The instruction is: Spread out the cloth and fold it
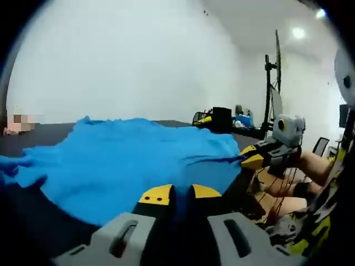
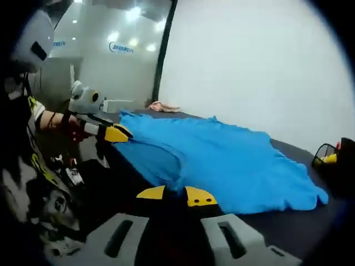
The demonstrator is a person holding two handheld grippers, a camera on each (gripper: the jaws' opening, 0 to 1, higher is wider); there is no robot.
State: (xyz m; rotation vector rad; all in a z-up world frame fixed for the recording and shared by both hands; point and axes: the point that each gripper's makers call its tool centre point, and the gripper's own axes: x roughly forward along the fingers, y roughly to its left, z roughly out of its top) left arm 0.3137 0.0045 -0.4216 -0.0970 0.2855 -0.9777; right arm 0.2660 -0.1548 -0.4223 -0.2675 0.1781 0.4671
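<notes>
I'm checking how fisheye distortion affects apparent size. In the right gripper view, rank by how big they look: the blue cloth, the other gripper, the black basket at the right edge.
1. blue cloth
2. left gripper
3. black basket, cut off by the rim, so unsure

Yellow-tipped black jaws, grey hand-held gripper (image 1: 181,195)

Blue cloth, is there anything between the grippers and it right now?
Nothing visible does. The left gripper and the right gripper each sit closed at an edge of the blue cloth, which lies rumpled on the dark table.
</notes>
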